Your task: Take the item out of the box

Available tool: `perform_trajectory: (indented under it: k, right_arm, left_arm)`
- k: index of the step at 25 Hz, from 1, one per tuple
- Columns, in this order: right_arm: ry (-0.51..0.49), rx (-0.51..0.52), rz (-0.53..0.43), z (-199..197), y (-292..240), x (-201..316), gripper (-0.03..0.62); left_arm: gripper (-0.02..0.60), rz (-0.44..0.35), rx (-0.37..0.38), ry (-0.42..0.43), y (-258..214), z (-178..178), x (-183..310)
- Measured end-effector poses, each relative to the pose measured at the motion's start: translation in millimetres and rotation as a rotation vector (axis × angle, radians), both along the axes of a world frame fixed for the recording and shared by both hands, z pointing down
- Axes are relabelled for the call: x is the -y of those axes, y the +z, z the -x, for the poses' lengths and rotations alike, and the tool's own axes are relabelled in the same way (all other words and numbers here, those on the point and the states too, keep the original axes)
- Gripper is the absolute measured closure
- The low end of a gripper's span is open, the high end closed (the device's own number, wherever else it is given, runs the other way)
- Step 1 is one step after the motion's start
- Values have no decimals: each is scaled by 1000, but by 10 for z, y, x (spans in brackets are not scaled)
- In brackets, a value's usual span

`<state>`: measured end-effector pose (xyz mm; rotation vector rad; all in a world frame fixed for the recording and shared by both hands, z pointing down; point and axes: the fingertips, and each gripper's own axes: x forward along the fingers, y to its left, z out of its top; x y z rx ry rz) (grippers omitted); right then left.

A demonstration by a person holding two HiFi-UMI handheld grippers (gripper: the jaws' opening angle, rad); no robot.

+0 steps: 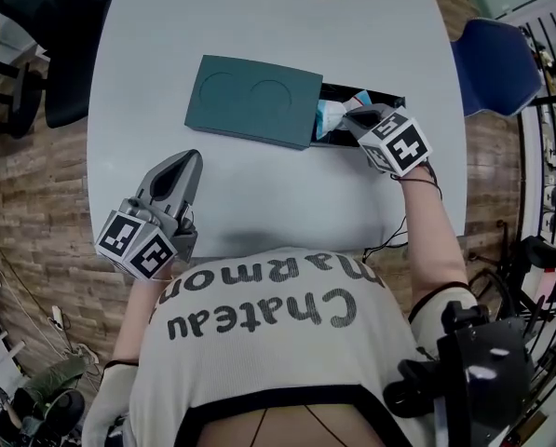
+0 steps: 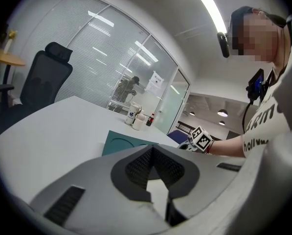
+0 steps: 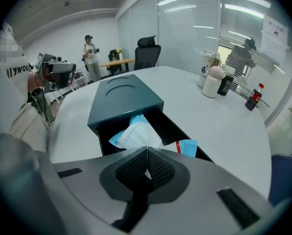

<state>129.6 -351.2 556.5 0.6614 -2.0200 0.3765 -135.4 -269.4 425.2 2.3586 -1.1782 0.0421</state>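
Head view: the box (image 1: 254, 99) lies mid-table (image 1: 259, 17), with its drawer (image 1: 385, 98) pulled out toward the right edge. The packet (image 1: 332, 115) sits in the drawer, and my right gripper (image 1: 357, 117) is at it. My left gripper (image 1: 183, 170) is by the near edge, well apart from the box. Nothing steadies the box, so I think a pull could drag it along.

Left gripper view: my jaws are together, with nothing between them.

Right gripper view: my jaws are closed and seem to pinch only a thin edge of the packet. The film may slip out or tear.
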Motion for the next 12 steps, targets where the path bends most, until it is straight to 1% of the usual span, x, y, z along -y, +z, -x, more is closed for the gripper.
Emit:
perform_trajectory:
  k: [5, 12]
  right_arm:
    - [-14, -26, -36, 13, -69, -42, 594]
    - [-40, -89, -77, 4, -148, -129, 594]
  left_arm:
    - [588, -12, 1, -14, -56, 45, -96]
    - [588, -35, -2, -33, -130, 63, -269]
